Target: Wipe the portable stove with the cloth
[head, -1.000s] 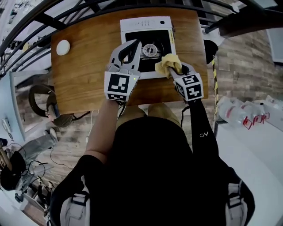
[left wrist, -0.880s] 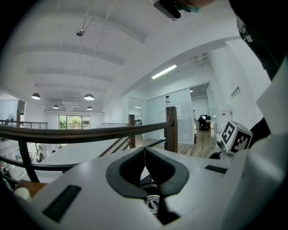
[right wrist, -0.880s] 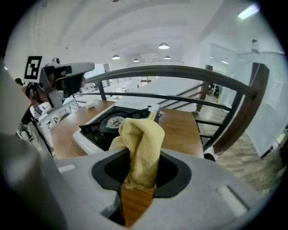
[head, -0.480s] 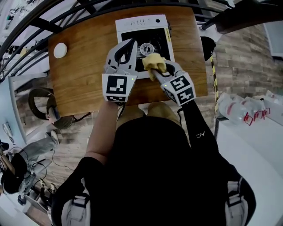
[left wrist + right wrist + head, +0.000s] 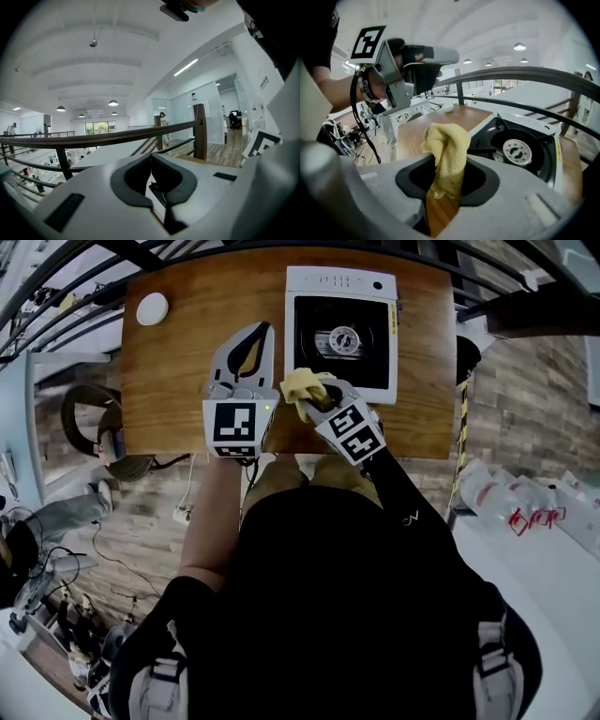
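Note:
The portable stove (image 5: 342,334), white with a black top and a round burner, sits at the far right of the wooden table (image 5: 178,381). My right gripper (image 5: 314,397) is shut on the yellow cloth (image 5: 302,383), held over bare wood just off the stove's near-left corner. In the right gripper view the cloth (image 5: 447,145) sticks up between the jaws, with the stove (image 5: 520,150) ahead to the right. My left gripper (image 5: 261,334) hovers left of the stove, jaws shut with nothing in them, tilted up toward the ceiling (image 5: 151,157).
A small white round disc (image 5: 152,308) lies at the table's far left corner. Black railing bars (image 5: 84,287) run along the far side of the table. The near table edge (image 5: 281,454) is right under both grippers; my body is just behind it.
The right gripper has carried the cloth leftward along the stove's front edge and off its near-left corner. The left gripper now hovers over wood rather than over the stove's left part.

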The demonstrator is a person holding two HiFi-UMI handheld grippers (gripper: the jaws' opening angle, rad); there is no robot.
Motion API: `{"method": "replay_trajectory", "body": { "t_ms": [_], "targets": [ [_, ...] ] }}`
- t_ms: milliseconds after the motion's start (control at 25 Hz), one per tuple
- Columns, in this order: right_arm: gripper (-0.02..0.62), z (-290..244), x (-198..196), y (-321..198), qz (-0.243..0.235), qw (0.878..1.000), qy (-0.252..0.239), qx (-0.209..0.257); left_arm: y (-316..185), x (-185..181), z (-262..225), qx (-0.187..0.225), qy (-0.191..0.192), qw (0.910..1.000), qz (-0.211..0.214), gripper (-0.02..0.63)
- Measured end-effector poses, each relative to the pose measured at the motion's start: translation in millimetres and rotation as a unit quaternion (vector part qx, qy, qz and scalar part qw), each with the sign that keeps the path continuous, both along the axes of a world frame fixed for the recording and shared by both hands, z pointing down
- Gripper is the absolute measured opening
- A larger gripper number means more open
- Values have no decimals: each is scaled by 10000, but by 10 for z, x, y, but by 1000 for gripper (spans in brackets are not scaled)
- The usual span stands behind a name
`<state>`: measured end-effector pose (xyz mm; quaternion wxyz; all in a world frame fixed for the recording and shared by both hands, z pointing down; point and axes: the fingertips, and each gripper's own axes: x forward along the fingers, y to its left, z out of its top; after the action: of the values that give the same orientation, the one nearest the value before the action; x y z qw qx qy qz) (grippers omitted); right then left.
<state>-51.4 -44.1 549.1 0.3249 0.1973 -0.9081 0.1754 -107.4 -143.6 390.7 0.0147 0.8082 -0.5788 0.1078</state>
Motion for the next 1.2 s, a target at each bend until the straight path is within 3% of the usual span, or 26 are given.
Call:
{"method": "replay_trajectory", "body": {
  "t_ms": [160,360,600,800,960,1080,1200],
  "targets": [
    [129,51,617,-79,683,9973,253,-68,-72,153,17,22,94,9999,123,9],
    [129,76,1429,-152,1494,9871,560,-95,-224,639,14,30,228,9982,553,9],
    [129,160,2168,-138,2081,9733,961,-103,-264,1137,-57,83,212,9954,932,9],
    [129,39,2100,-159,2091,9758,633,-26,-272,1212,-95,110,125,9958,903,9],
    [129,-322,1973,-376,2195,9736,203,586,-281,1193,-282,244,24,9967,777,9],
    [129,-738,1970,-666,2308,9640,-113,1318,-298,1188,-495,436,10,9968,669,9],
    [129,-1224,2012,-938,2606,9435,-452,1998,-274,1193,-678,590,8,9965,592,9]
  ]
}}
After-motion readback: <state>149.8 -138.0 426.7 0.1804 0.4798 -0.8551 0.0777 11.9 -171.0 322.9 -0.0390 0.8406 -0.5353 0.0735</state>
